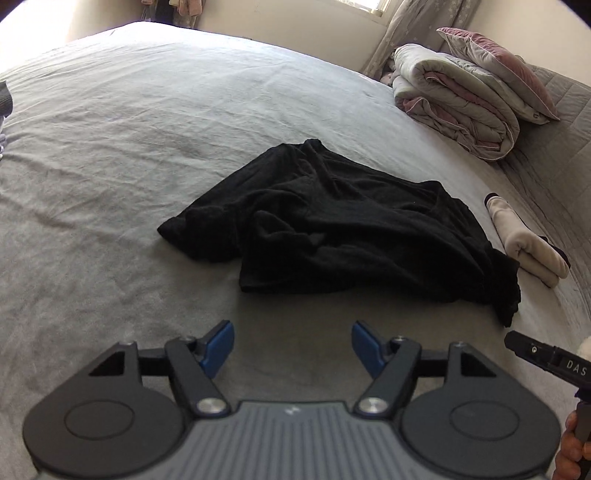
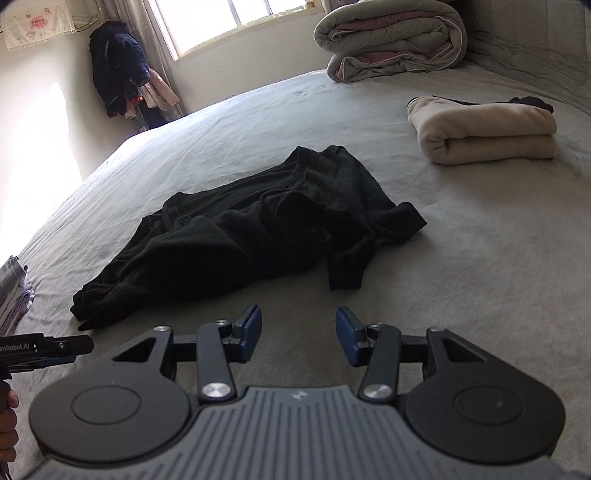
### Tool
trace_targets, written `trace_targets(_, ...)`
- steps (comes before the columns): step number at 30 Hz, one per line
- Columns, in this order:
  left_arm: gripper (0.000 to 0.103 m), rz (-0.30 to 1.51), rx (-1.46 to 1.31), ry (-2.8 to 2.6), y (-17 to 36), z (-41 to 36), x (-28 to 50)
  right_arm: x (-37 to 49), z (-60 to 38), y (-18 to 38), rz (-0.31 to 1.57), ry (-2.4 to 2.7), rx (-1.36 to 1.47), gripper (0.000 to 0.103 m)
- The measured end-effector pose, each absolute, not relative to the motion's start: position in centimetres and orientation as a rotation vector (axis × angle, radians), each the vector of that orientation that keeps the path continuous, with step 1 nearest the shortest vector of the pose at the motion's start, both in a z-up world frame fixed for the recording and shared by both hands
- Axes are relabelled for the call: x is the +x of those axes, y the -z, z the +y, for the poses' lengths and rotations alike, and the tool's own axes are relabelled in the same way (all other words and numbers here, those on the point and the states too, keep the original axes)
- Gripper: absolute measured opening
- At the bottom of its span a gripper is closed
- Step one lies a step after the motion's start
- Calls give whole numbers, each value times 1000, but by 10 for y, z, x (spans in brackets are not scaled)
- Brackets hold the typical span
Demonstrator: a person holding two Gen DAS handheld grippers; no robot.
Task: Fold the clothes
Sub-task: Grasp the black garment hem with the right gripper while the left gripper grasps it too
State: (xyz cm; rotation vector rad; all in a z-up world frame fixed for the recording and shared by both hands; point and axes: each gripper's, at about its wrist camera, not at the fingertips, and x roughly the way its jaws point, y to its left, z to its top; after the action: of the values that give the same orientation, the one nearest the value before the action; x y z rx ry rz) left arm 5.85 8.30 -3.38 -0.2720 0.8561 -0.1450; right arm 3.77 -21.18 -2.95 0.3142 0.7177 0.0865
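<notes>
Left gripper: I see my left gripper [image 1: 292,345] low over the grey bed sheet [image 1: 110,155], its jaws spread wide and nothing between the blue pads [image 1: 218,347]. It does not touch the cloth.

Right gripper: my right gripper [image 2: 298,338] also hangs over the sheet with the jaws released and nothing in them. In the left wrist view its black tip comes in at the right edge, near the right end of the garment.

Black garment: the black garment [image 1: 332,229] lies crumpled in the middle of the bed, just beyond both grippers. It is bunched into folds and wrinkles, not spread flat. In the right wrist view one corner [image 2: 345,275] points toward my right gripper and a long part stretches to the near left.

Folded beige cloth: a folded beige cloth [image 2: 484,129] rests on the sheet to the right of the black garment, close to it in the left wrist view but apart in the right wrist view. Something dark peeks out at its far side; I cannot tell what it is.

Rolled duvet: a grey and pink rolled duvet [image 1: 454,99] sits at the far right of the bed, with a pillow [image 1: 498,70] leaning on top.

Pile at left edge: some light clothes [image 2: 14,291] show at the near left edge of the right wrist view.

Room: a window [image 2: 236,22] is in the far wall, and dark clothes hang in the far corner [image 2: 118,74].
</notes>
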Motion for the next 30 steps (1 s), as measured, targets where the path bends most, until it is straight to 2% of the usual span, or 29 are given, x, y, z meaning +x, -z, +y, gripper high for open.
trace_targets(5,74,826,-250,157,40,84,69,40,-208,34,728,-89,206,54)
trace_targets(11,64,791,-223,183,47,82,86,58,-214,47,749,-68,168,54)
trace_targets(14,54,782,-244,193,47,79,90,65,-214,49,730,-75,132,54)
trace_targets(16,43,780,-272,212,46,77,92,69,-215,51,713,-89,137,54)
trace_targets(20,33,771,-295,241,45,71,94,78,-220,53,674,-122,179,54)
trace_targets(22,22,770,-297,252,44,69,96,82,-221,53,657,-131,206,54)
trace_targets(24,15,770,-310,260,43,69,96,84,-221,50,641,-139,226,54)
trace_targets(26,12,765,-327,266,40,70,96,82,-221,45,626,-149,242,53)
trace_targets(28,10,756,-336,282,36,72,94,81,-221,40,610,-159,258,34)
trace_targets(29,9,751,-340,290,34,72,93,81,-221,38,603,-164,265,19)
trace_targets(30,9,744,-342,299,31,73,91,80,-222,35,595,-169,273,16)
